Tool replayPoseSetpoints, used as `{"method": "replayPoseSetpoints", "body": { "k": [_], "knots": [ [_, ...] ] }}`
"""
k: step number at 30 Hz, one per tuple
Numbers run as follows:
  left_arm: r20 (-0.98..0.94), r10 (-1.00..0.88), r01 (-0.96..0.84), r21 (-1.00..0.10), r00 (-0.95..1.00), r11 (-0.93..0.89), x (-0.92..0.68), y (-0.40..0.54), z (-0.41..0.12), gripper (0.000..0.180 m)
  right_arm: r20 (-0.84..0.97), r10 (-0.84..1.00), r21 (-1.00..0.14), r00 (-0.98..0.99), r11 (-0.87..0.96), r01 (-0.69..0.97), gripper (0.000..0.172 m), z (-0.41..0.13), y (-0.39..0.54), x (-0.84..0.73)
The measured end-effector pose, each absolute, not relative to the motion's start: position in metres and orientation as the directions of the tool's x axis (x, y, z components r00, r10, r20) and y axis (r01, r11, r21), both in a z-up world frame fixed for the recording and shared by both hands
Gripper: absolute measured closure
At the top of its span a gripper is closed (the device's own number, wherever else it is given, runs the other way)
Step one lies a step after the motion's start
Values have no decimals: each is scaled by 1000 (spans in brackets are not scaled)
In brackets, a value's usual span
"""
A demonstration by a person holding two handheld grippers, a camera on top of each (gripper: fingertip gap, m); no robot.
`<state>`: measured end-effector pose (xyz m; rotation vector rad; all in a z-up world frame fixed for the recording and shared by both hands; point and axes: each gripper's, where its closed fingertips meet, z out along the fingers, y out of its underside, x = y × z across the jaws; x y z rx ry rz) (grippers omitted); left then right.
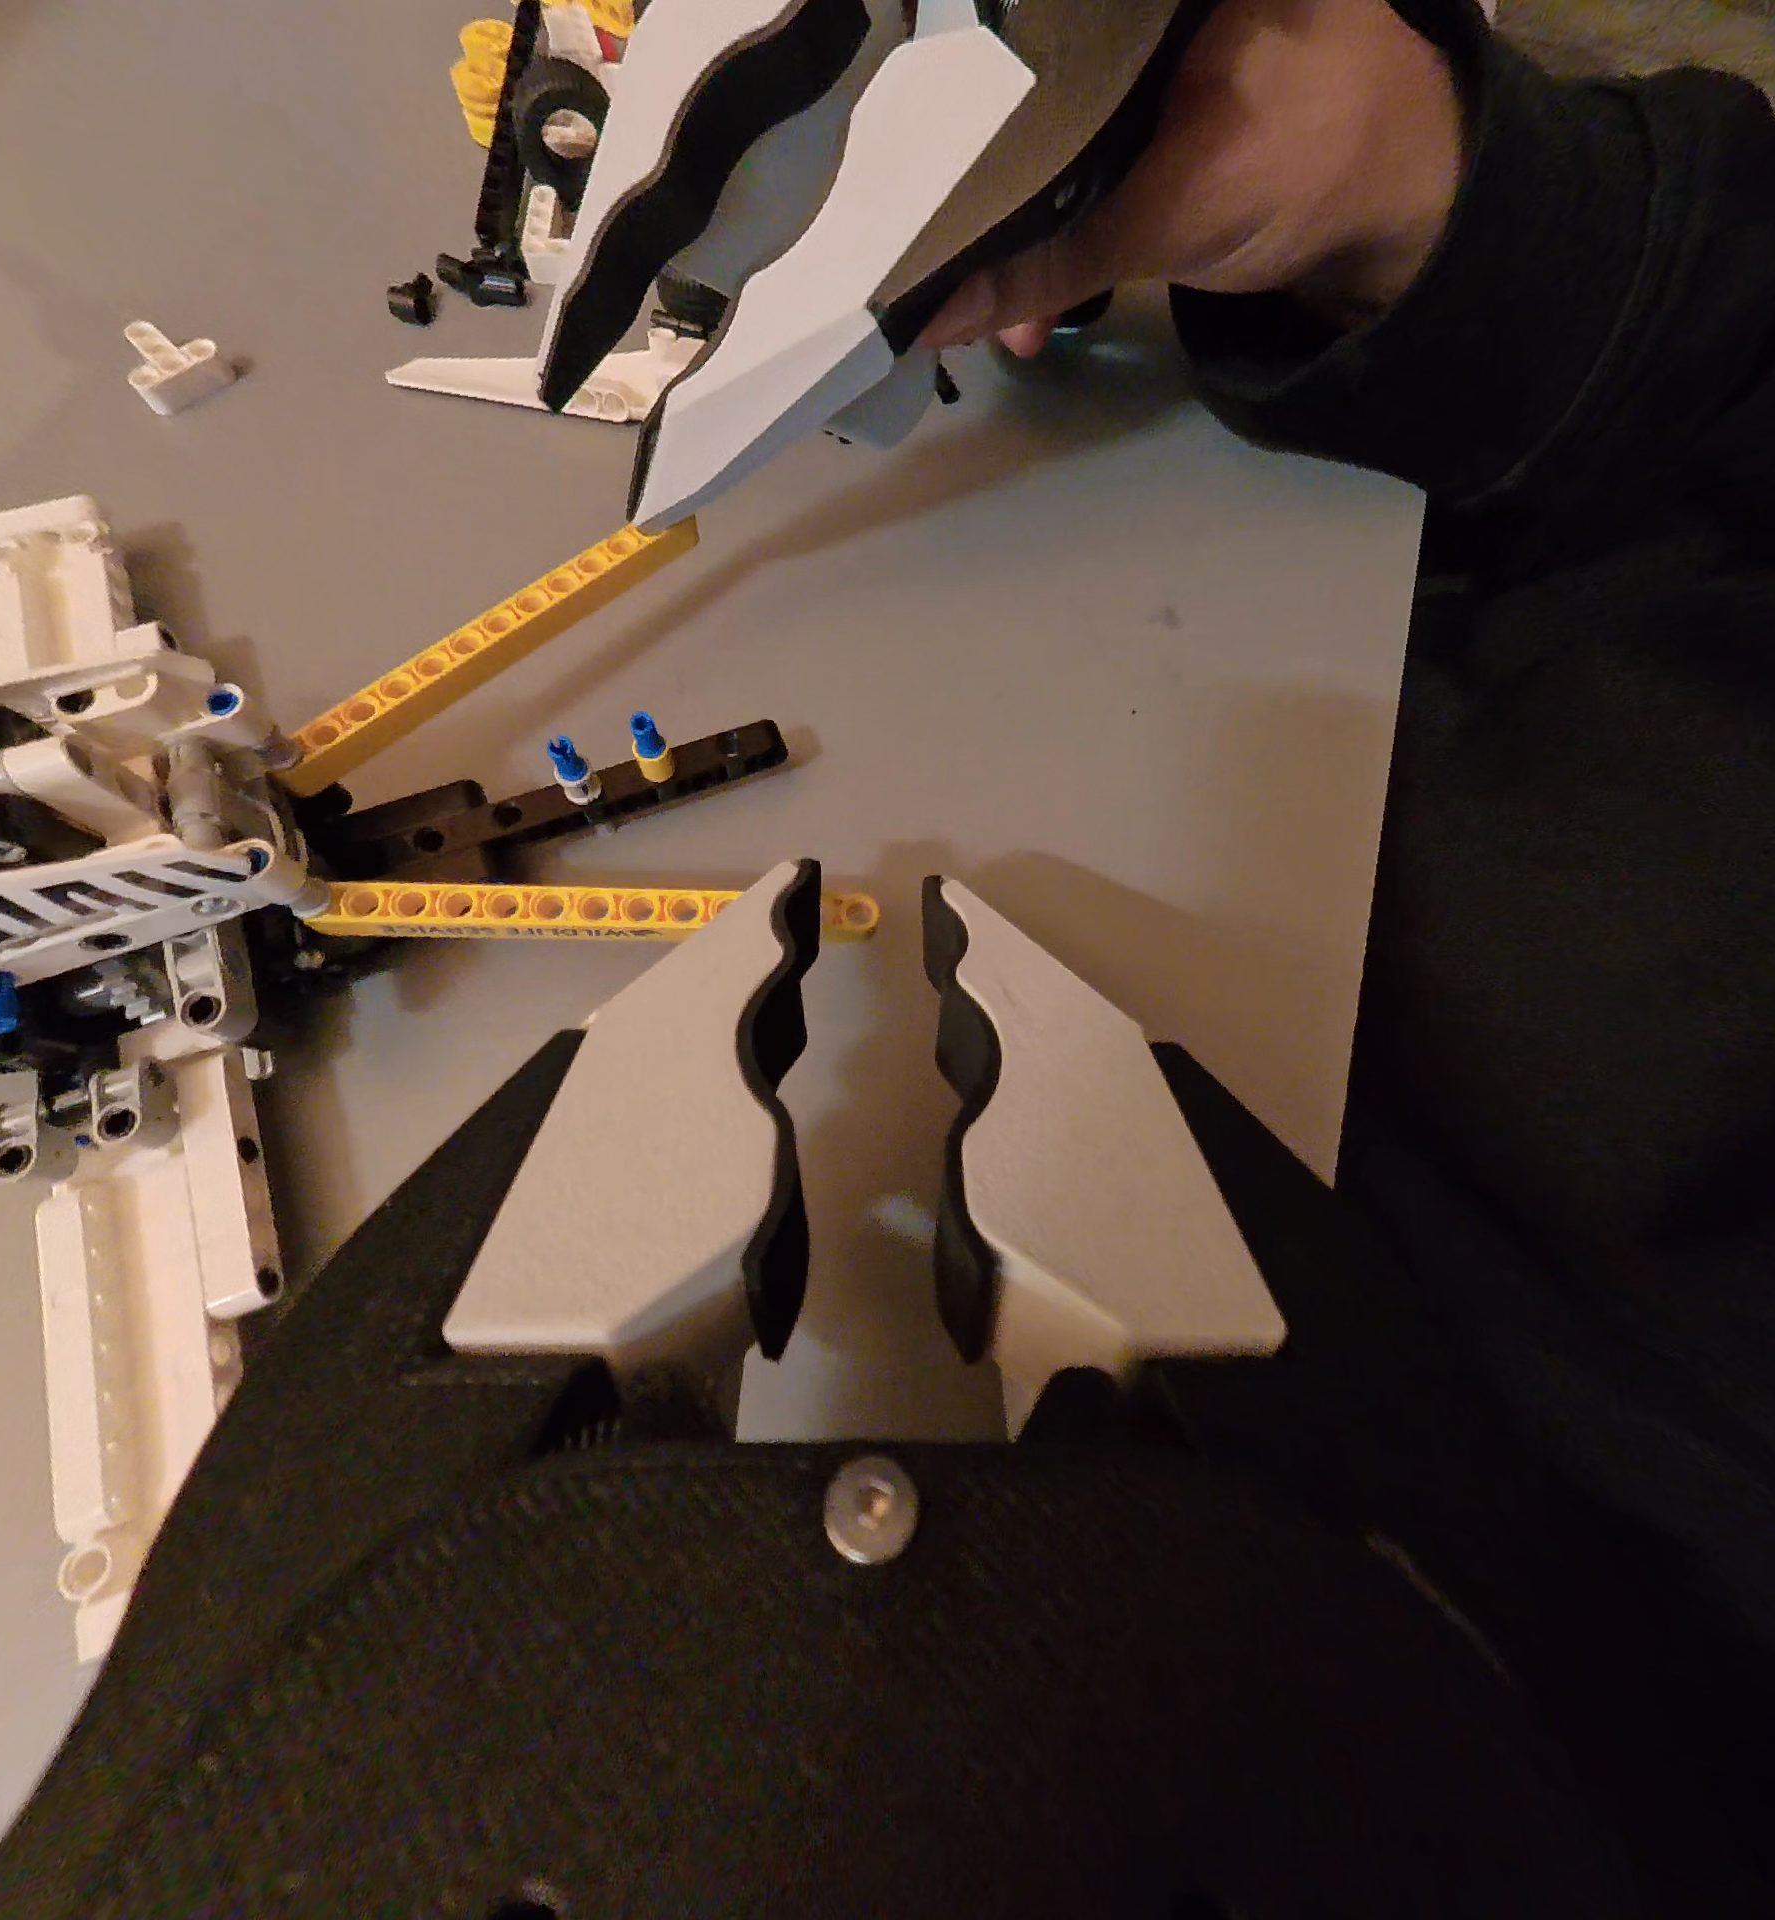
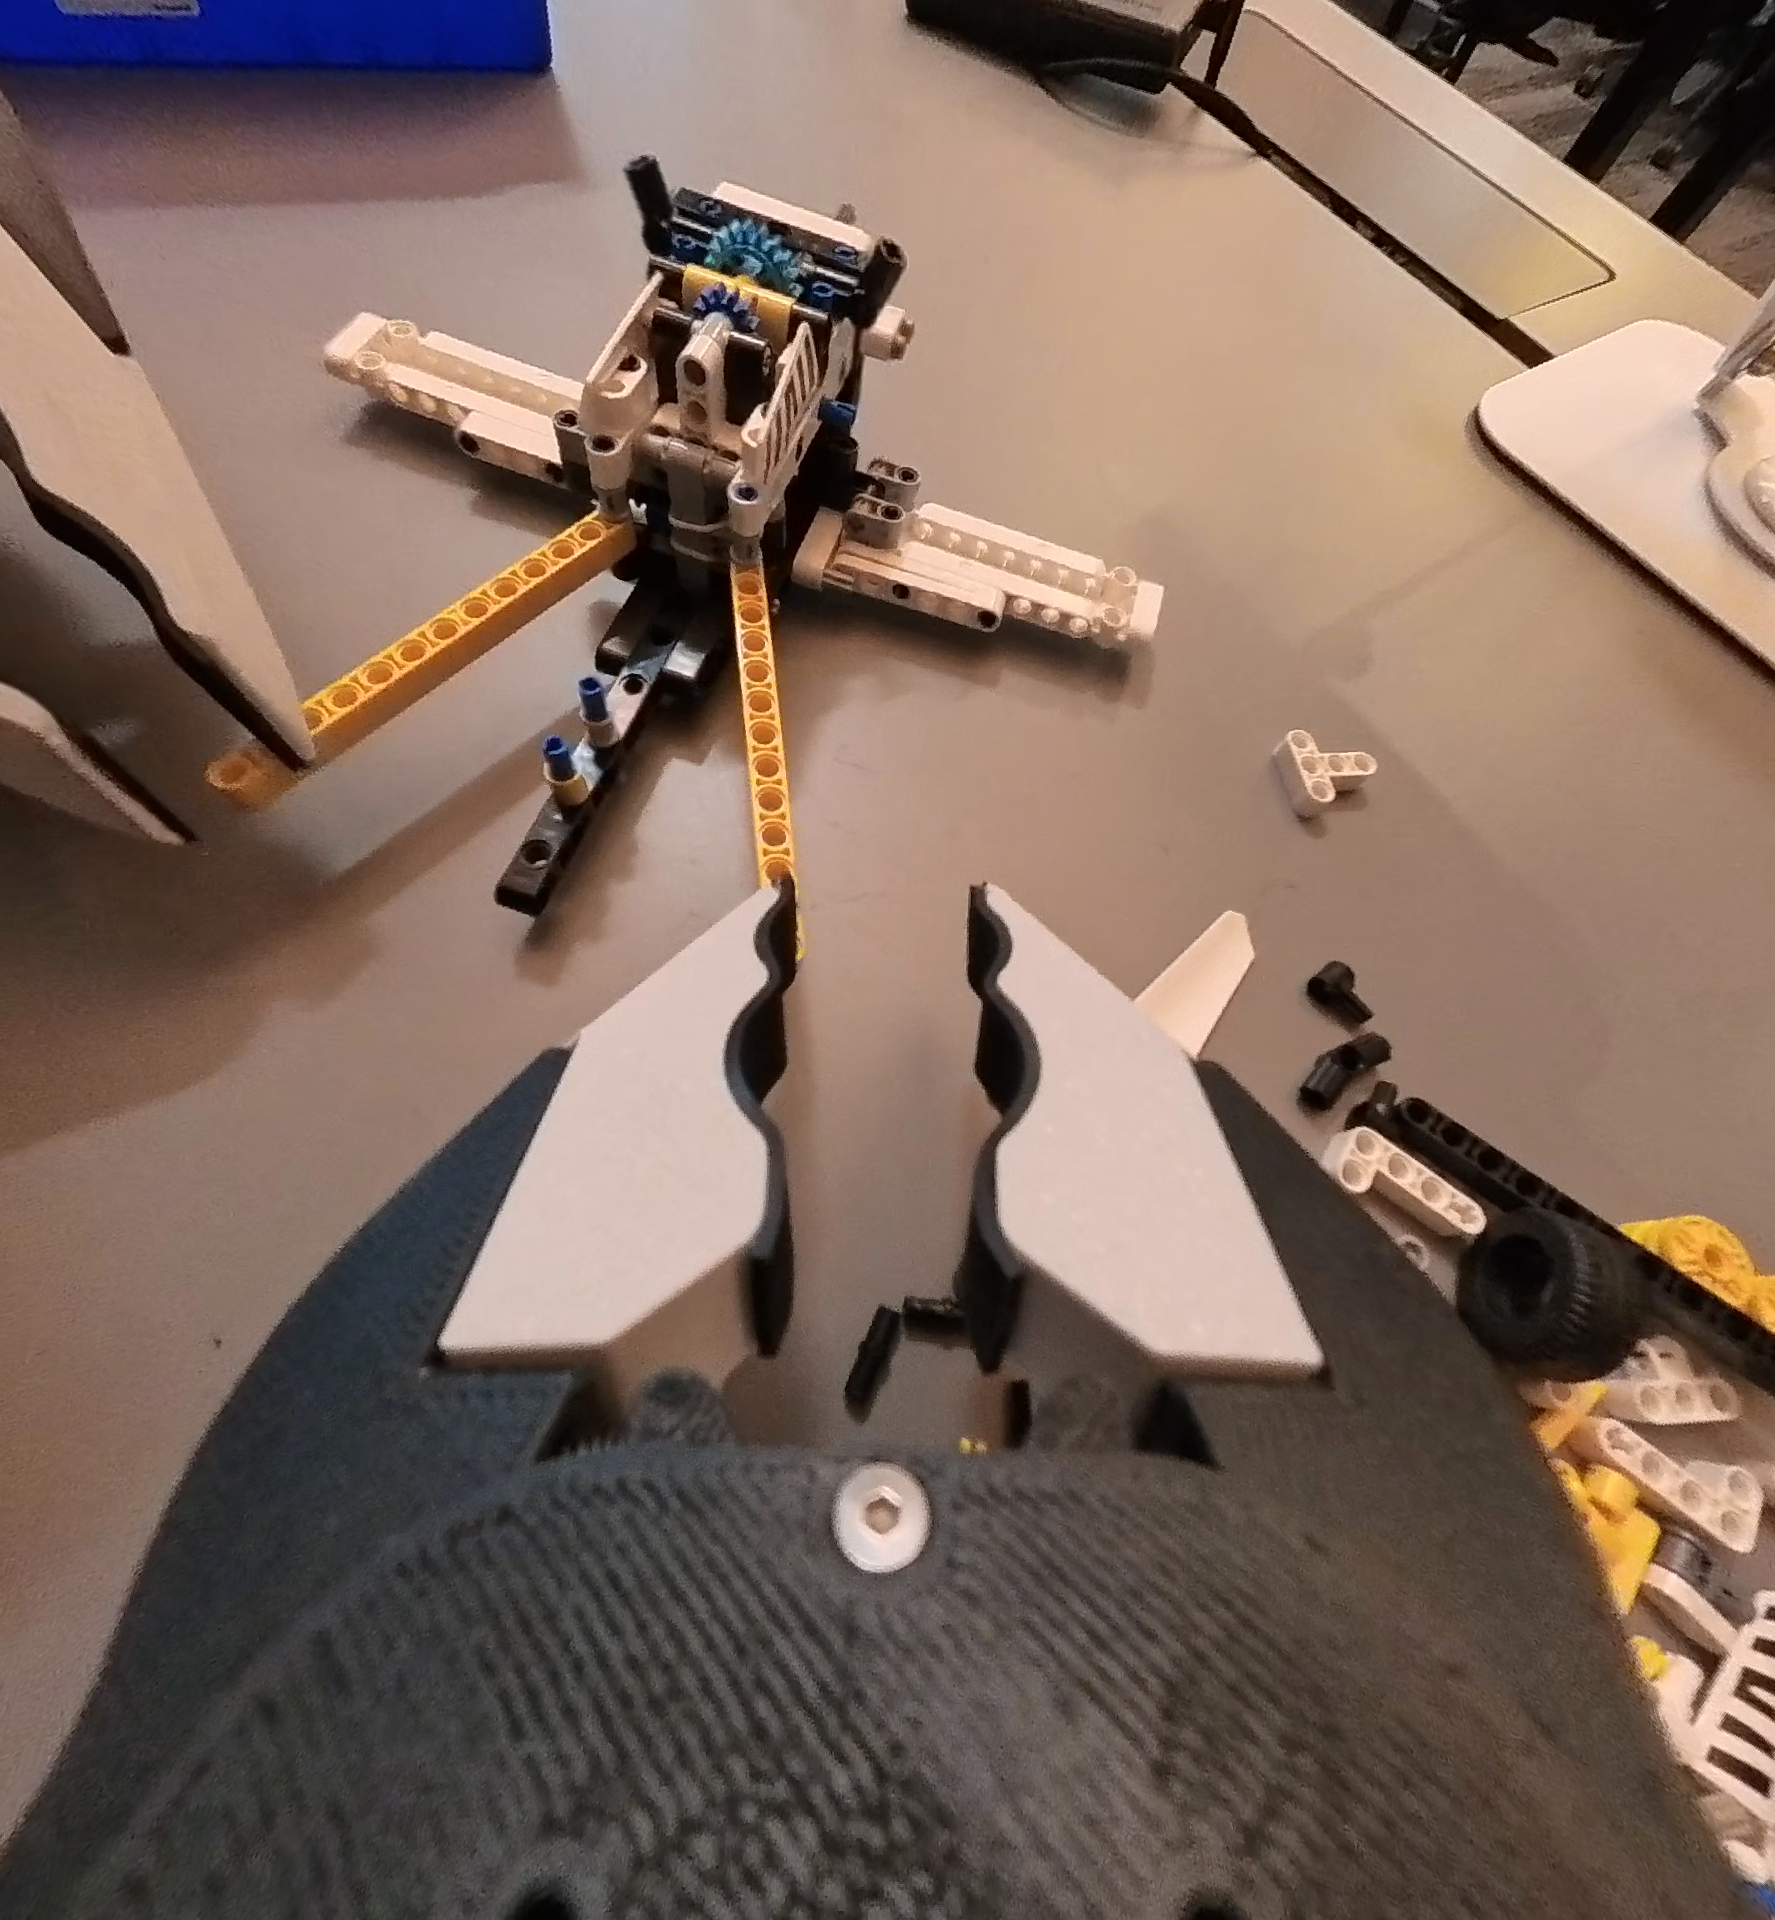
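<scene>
Grey counter (image 2: 1070,727) carries a toy model (image 2: 717,416); my left tool (image 1: 870,894) gapes narrowly over one yellow beam's (image 1: 550,906) free end, my right tool (image 2: 878,904) wider at the other yellow beam's (image 2: 763,727) tip, neither gripping.

Left tongs (image 1: 870,883) parted, bare; right tongs (image 2: 878,896) parted.

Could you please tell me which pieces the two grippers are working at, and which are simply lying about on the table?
At the grippers:
- left gripper, open, at the end of the printed yellow beam
- right gripper, open, at the plain yellow beam
- white model, joined to both beams

Lying about:
- white T-piece
- black connectors
- tyre
- white panel
</scene>
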<state>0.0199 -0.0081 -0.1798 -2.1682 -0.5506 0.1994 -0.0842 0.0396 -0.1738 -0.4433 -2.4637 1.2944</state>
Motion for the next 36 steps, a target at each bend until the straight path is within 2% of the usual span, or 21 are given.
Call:
{"method": "replayPoseSetpoints", "body": {
  "k": [20,28,30,33,36],
  "knots": [
    [66,483,370,-734,873,-569,28,-31,-177,163,203,459,-820,-865,563,106,142,-176,44,-95],
    [80,472,366,-748,878,-553,30,-30,-173,160,212,470,-829,-857,551,97,141,-173,44,-97],
    [128,417,344,-797,900,-496,37,-21,-161,156,228,473,-843,-851,533,71,140,-166,44,-97],
    [201,355,317,-897,913,-307,38,-11,-129,150,253,489,-878,-835,478,14,138,-148,43,-96],
    [241,429,335,-929,871,-158,18,-18,-111,148,261,490,-911,-832,410,-43,138,-130,40,-90]
  ]
}}
